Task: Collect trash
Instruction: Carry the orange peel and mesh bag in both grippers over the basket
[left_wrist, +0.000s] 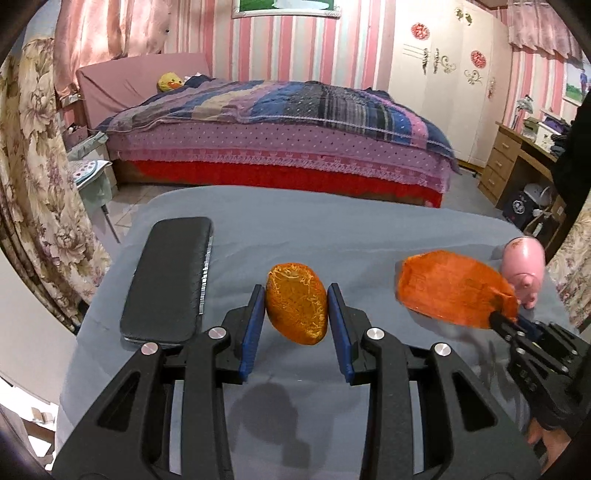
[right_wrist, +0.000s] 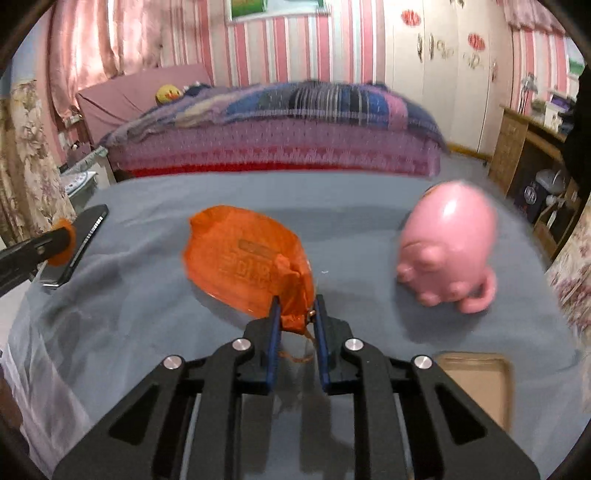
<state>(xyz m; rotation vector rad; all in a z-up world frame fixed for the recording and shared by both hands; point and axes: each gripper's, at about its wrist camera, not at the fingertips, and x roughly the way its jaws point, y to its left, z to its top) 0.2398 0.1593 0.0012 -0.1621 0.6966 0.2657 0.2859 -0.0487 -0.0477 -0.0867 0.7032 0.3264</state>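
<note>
Left wrist view. Left gripper (left_wrist: 296, 310): blue-padded fingers closed partway against both sides of an orange peel piece (left_wrist: 297, 303), held above the grey cloth-covered table (left_wrist: 295, 218); its shadow falls on the cloth below. Black phone (left_wrist: 170, 280): lying flat on the table, just left of the gripper. Orange plastic bag (left_wrist: 452, 290): right of the peel, raised off the cloth, its knotted end pinched in the right gripper (left_wrist: 508, 320). Pink pig figurine (left_wrist: 526, 271): standing near the far right edge, just behind the bag. Bed (left_wrist: 280, 129) with patchwork blanket beyond the table.

Right wrist view (blurred). Right gripper (right_wrist: 294, 314): fingers nearly together, clamped on the gathered neck of the orange plastic bag (right_wrist: 245, 264), which spreads ahead over the table (right_wrist: 295, 195). Pink pig figurine (right_wrist: 448, 247): right of the bag, apart from it. Left gripper (right_wrist: 61, 242): at the left edge, with the orange peel piece (right_wrist: 64, 243) at its tip, in front of the phone (right_wrist: 79, 243). Flat tan object (right_wrist: 476, 384), possibly cardboard: lower right, on the cloth.
</note>
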